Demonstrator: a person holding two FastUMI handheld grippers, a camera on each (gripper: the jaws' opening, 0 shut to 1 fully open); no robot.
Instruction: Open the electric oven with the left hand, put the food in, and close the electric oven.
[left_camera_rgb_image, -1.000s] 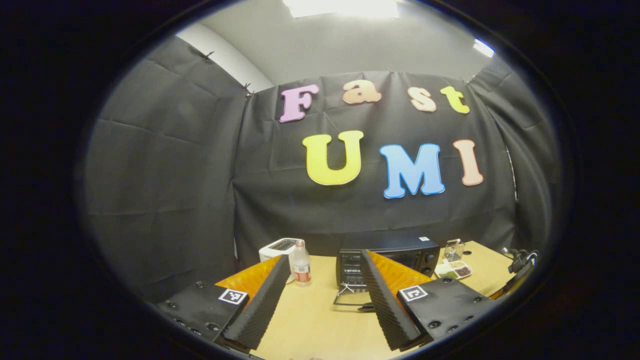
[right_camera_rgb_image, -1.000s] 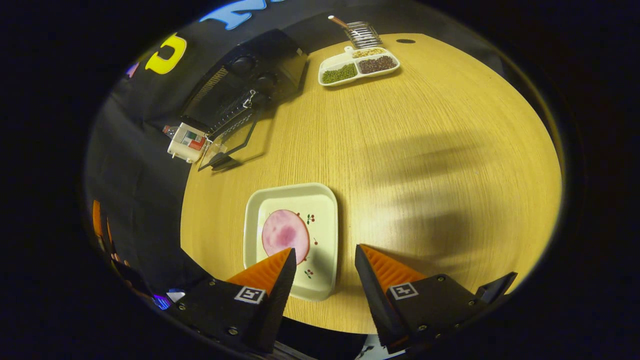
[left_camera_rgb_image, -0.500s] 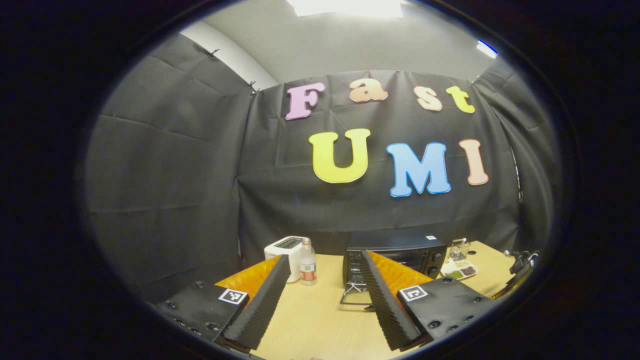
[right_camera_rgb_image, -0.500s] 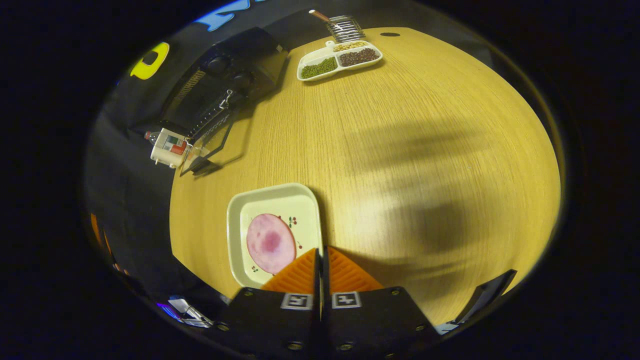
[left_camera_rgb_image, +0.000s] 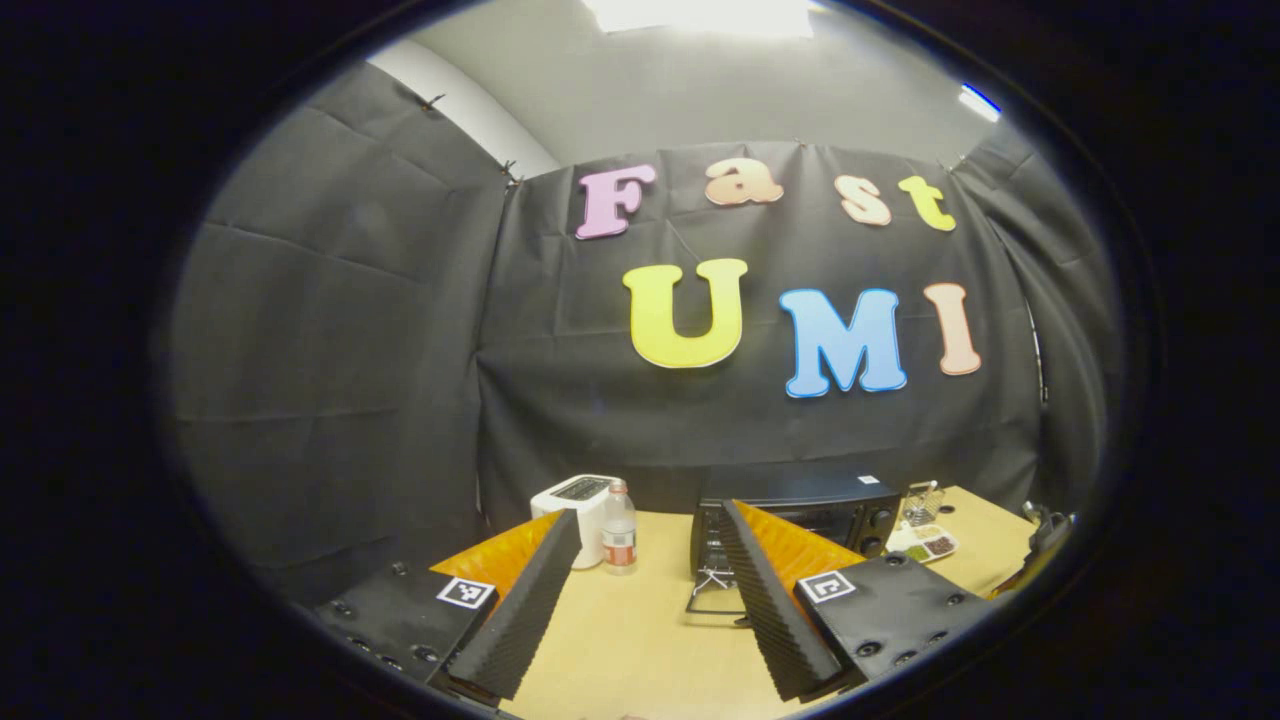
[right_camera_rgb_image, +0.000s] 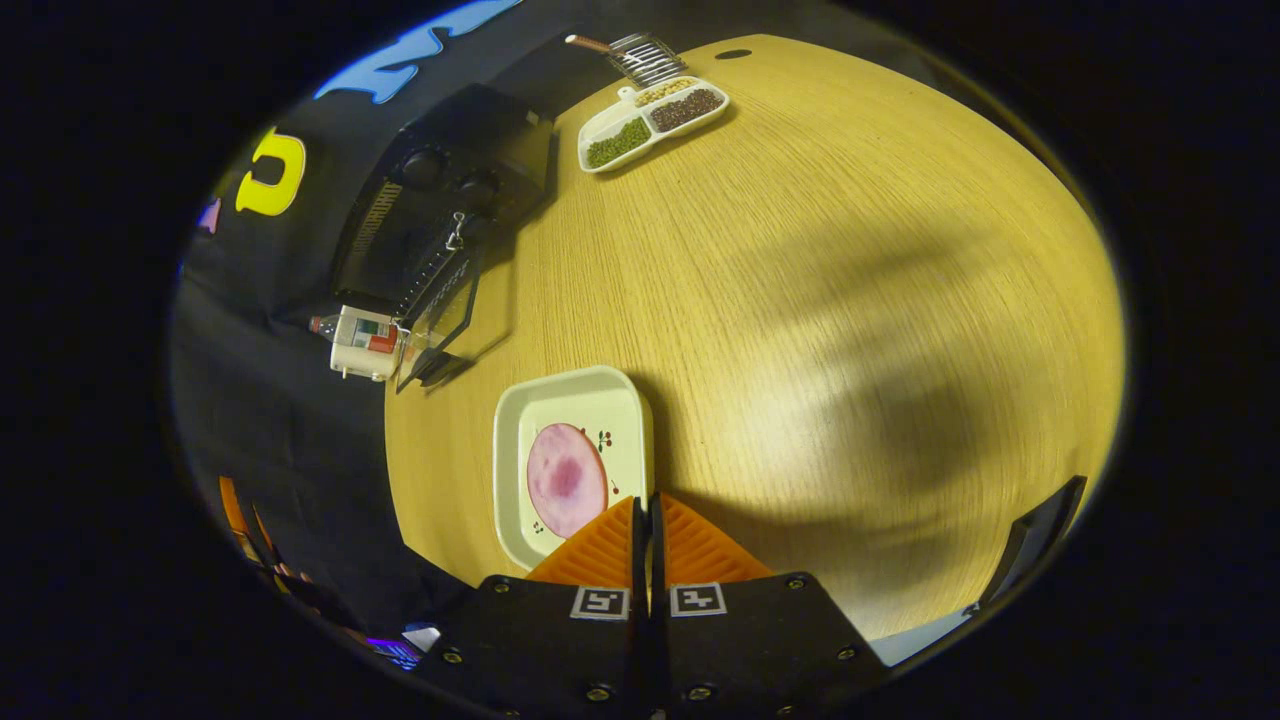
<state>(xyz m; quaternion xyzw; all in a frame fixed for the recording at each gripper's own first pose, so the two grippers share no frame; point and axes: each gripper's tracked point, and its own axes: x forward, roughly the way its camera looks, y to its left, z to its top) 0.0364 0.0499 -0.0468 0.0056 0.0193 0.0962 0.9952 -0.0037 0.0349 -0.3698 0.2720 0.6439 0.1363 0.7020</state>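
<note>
The black electric oven (left_camera_rgb_image: 800, 505) stands at the table's far side, its glass door (left_camera_rgb_image: 715, 600) hanging open and down. My left gripper (left_camera_rgb_image: 650, 512) is open and held well back from the oven, with nothing between its fingers. In the right gripper view the oven (right_camera_rgb_image: 440, 190) lies at the upper left with its door (right_camera_rgb_image: 440, 310) open. A round pink slice of ham (right_camera_rgb_image: 565, 478) rests on a square cream plate (right_camera_rgb_image: 575, 392). My right gripper (right_camera_rgb_image: 645, 500) is shut on the plate's near right rim.
A white toaster (left_camera_rgb_image: 575, 495) and a small bottle (left_camera_rgb_image: 619, 528) stand left of the oven. Right of the oven sit a divided dish of beans (right_camera_rgb_image: 650, 112) and a wire basket (right_camera_rgb_image: 640, 55). The wooden table (right_camera_rgb_image: 850, 300) stretches wide to the right.
The right gripper went from open around the plate's rim to shut on it, then swung slightly with the plate. The left gripper drifted a little left, still open.
</note>
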